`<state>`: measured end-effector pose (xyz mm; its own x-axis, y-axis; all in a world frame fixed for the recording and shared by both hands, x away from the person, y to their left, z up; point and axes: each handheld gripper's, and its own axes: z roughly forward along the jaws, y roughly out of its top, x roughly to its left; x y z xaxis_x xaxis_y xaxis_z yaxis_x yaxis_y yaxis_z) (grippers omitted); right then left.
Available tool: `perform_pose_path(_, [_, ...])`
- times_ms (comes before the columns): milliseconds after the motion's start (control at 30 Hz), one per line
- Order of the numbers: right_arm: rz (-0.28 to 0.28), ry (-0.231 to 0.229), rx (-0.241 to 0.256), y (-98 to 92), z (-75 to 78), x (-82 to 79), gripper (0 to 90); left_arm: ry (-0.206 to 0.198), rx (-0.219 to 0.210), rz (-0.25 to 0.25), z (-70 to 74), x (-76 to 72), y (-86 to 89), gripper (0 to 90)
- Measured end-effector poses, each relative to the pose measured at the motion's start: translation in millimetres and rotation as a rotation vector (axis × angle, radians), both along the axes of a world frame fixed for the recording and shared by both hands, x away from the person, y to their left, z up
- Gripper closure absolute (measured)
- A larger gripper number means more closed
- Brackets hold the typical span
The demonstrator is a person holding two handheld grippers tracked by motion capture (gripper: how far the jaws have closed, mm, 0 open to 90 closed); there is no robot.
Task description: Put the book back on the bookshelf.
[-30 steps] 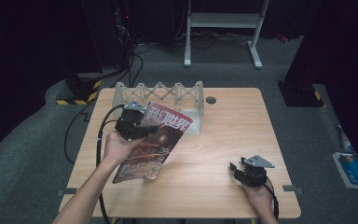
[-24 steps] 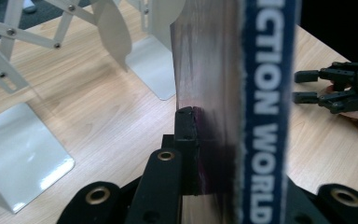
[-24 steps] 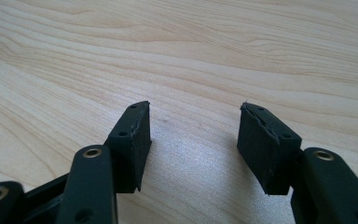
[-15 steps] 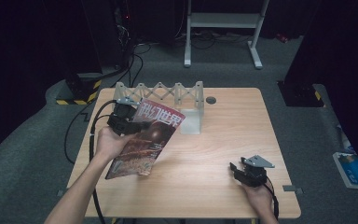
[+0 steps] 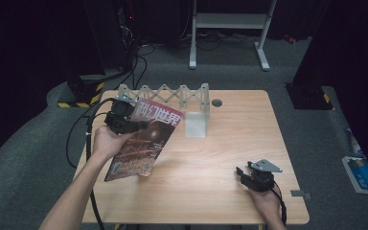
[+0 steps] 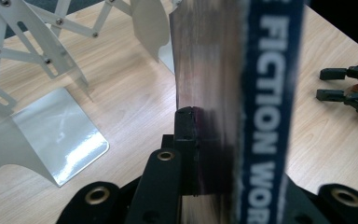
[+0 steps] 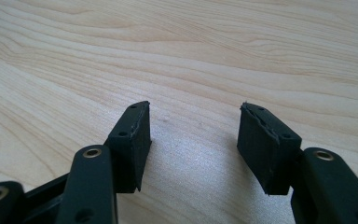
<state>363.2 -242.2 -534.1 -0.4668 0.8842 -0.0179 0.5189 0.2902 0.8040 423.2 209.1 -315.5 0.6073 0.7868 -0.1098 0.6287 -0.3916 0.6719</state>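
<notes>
The left gripper is clamped on a magazine, gripping it near the top left edge. The magazine is held tilted above the left part of the table, its cover facing up (red title band at the top). In the left gripper view the magazine stands edge-on between the jaws, which are closed tight on its pages. Just beyond it stands a white accordion rack along the table's far edge, with its metal end plate flat on the wood. The right gripper rests low near the table's front right, well apart from the magazine. Its jaws stand wide with bare wood between them.
</notes>
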Motion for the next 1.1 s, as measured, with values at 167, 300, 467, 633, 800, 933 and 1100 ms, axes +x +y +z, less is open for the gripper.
perform_pose_path(167, [0.0,0.0,0.0,0.0,0.0,0.0,44.2,0.003,0.012,0.006,3.6,3.2,2.4,83.2])
perform_pose_path(300, [0.0,0.0,0.0,0.0,0.0,0.0,44.2,0.006,0.02,0.008,6.6,4.8,3.9,83.0])
perform_pose_path(467, [0.0,0.0,0.0,0.0,0.0,0.0,44.2,0.019,0.029,0.018,8.5,9.0,7.6,83.0])
perform_pose_path(633, [0.0,0.0,0.0,0.0,0.0,0.0,44.2,0.033,0.048,0.031,10.5,12.9,12.2,82.9])
perform_pose_path(800, [0.001,0.0,-0.001,0.0,0.0,0.0,44.2,0.048,0.064,0.043,13.4,15.8,17.8,82.9])
perform_pose_path(933, [0.001,-0.001,0.001,0.0,0.0,0.0,44.2,0.056,0.073,0.058,14.8,18.4,22.9,82.9])
perform_pose_path(1100, [0.003,-0.002,-0.002,-0.2,-0.1,0.1,44.2,0.065,0.07,0.082,15.9,22.4,29.4,82.8])
